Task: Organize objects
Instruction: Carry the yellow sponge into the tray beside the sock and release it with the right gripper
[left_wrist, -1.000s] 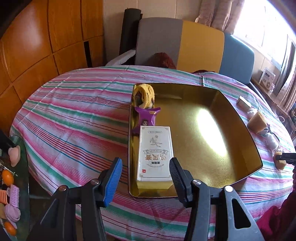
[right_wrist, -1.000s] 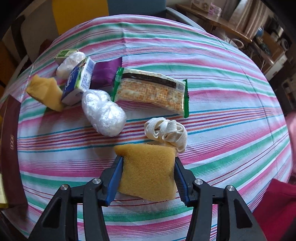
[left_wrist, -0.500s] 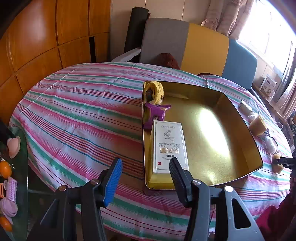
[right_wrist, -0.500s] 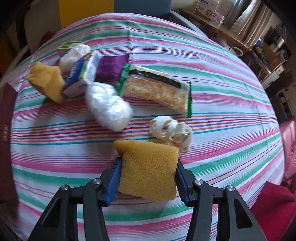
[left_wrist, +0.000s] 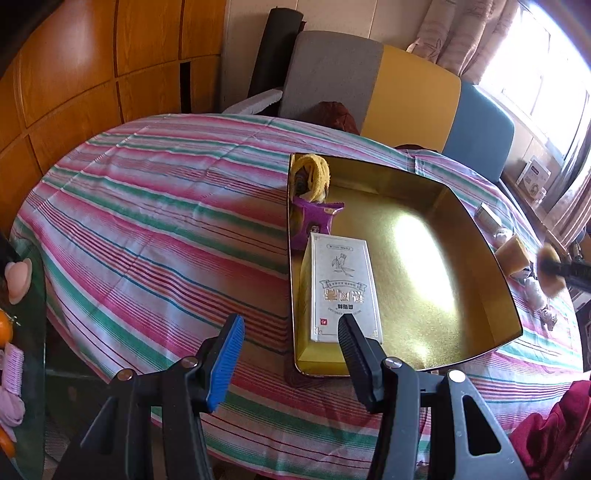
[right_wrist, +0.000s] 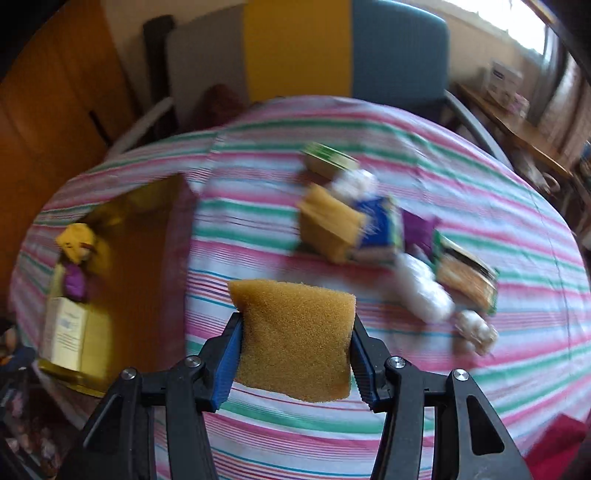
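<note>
R gripper (right_wrist: 295, 354) clamps a tan porous sponge block (right_wrist: 295, 336), lifted off the striped tablecloth (right_wrist: 443, 387), just right of the shallow gold metal tray (left_wrist: 476, 236). L gripper (left_wrist: 291, 354) jaws part-open w/ nothing btwn, over tray's near-left corner. In tray along left wall: white printed carton (left_wrist: 341, 288), purple foil packet (left_wrist: 317, 218), yellow cloth bundle (left_wrist: 314, 177) at far corner. Blurry pile of packets right of tray.

I see a rough, holey sponge (right_wrist: 295, 339) — soft foam, matt brown-yellow. The tray (left_wrist: 476, 236) looks like shiny gold metal, bright where light hits it. The white box (left_wrist: 341, 288) in it seems smooth card. The cloth (left_wrist: 147, 221) on the worktop is striped fabric — matt, a bit wrinkled. My gripper pads (left_wrist: 227, 363) look like ribbed blue plastic.
</note>
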